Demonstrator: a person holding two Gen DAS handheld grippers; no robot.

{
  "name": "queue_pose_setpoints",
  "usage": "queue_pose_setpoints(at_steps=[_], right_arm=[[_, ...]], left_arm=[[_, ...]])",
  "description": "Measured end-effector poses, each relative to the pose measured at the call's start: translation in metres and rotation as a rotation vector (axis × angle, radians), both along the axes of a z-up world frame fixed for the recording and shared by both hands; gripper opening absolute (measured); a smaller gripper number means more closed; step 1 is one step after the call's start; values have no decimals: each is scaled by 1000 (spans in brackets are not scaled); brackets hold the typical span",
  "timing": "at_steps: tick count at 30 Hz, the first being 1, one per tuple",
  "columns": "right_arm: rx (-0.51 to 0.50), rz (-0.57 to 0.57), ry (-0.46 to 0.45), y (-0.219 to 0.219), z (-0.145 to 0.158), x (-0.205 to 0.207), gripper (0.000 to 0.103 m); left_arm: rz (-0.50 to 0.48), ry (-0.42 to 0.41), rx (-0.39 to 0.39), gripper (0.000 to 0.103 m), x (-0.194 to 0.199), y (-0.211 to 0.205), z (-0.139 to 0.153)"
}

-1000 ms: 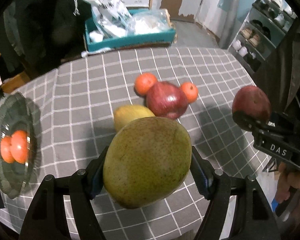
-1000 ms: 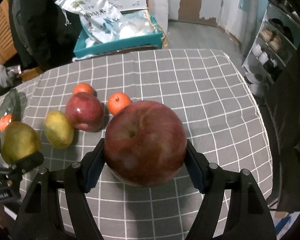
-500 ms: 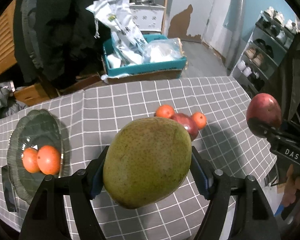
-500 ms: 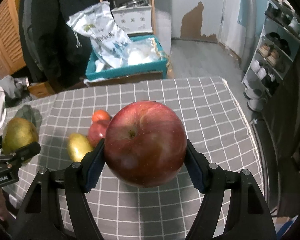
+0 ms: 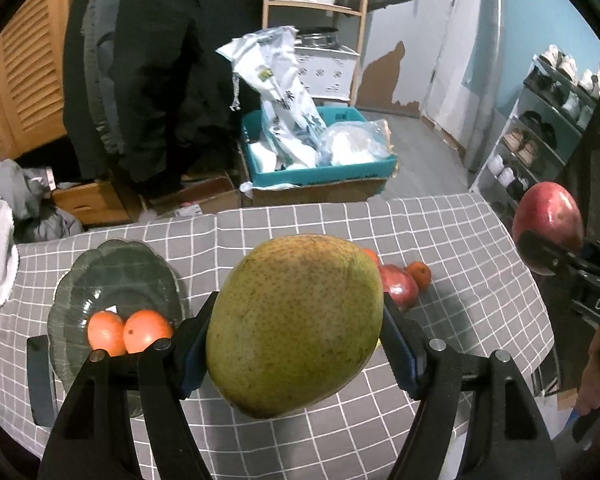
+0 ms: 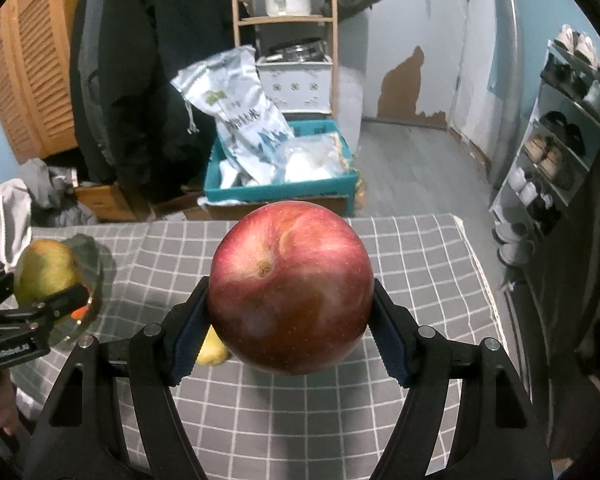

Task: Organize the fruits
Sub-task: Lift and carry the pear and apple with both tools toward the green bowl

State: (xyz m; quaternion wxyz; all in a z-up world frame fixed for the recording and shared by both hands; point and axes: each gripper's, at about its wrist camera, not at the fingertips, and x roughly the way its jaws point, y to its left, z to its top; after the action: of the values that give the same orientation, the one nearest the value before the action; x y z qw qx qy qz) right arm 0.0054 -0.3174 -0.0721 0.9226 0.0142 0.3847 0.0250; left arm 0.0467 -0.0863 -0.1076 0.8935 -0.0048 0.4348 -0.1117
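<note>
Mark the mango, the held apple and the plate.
mango point(image 5: 296, 332), left wrist view, middle of its skin, between the jaws
apple point(image 6: 290, 296), right wrist view, front face just below the stem
plate point(image 5: 116, 268), left wrist view, bare glass behind the two oranges

Ahead of me the walls point(image 6: 416, 20) are pale grey-white, with brown patches point(image 6: 400, 80) where the paint has peeled low down; the far right wall point(image 5: 540, 20) is light blue; the floor point(image 6: 412, 168) is grey planking; a wooden shelf unit point(image 6: 286, 20) carries a white pot point(image 6: 288, 2); louvred wooden doors point(image 6: 28, 72) fill the left side; a dark coat point(image 6: 140, 60) hangs beside them; a shoe rack point(image 6: 560, 120) lines the right; a teal crate point(image 5: 320, 160) of plastic bags sits on cardboard boxes point(image 5: 312, 192); the light is dim.
</note>
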Motion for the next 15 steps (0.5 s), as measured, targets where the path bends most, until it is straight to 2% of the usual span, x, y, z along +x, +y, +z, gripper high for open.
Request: queue_pose_setpoints(at_steps=[15], right_arm=[[21, 108, -26, 66, 14, 20, 74]], left_arm=[[93, -47, 3, 76, -2, 54, 13]])
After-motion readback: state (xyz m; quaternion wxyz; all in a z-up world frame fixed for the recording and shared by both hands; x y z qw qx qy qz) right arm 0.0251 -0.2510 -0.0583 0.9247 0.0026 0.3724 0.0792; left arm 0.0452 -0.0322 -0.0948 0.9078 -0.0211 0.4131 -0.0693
